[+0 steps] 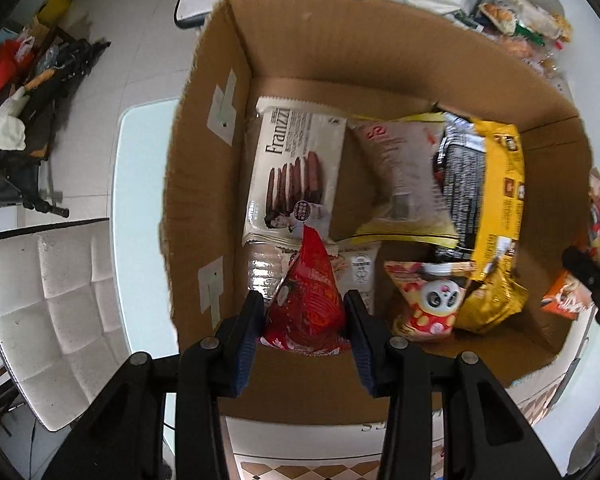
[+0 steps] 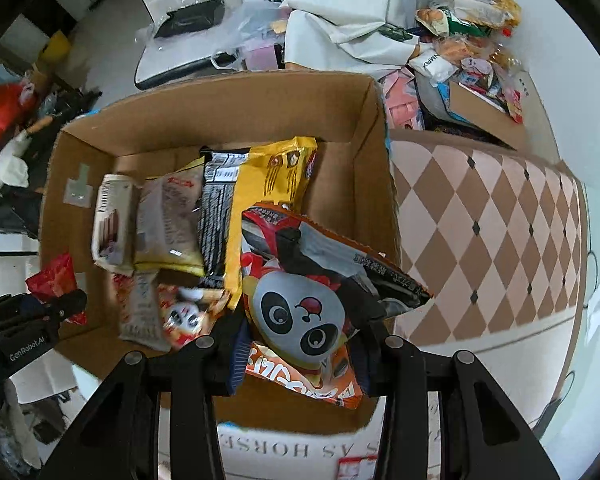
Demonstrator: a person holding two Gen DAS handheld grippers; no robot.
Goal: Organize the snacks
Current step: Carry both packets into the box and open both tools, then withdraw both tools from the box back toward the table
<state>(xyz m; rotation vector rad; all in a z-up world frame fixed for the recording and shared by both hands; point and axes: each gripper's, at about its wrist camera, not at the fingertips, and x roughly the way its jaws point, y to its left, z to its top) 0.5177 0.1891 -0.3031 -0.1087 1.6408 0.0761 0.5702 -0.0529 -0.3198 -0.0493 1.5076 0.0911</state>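
Note:
An open cardboard box (image 1: 320,40) holds several snack packs: a white Franzzi biscuit pack (image 1: 296,172), a yellow bag (image 1: 496,208) and a small panda pack (image 1: 432,300). My left gripper (image 1: 305,312) is shut on a red snack packet (image 1: 308,300) over the box's near left corner. My right gripper (image 2: 300,344) is shut on an orange panda snack bag (image 2: 312,304) above the box's (image 2: 228,104) near right part. The left gripper and red packet (image 2: 56,276) show at the left of the right wrist view.
A white padded chair (image 1: 52,320) stands left of the box. A checkered cushion (image 2: 492,232) lies to the right. A heap of more snacks (image 2: 472,44) and a smaller box (image 2: 488,112) sit behind it. Clutter (image 1: 16,92) lies on the floor at far left.

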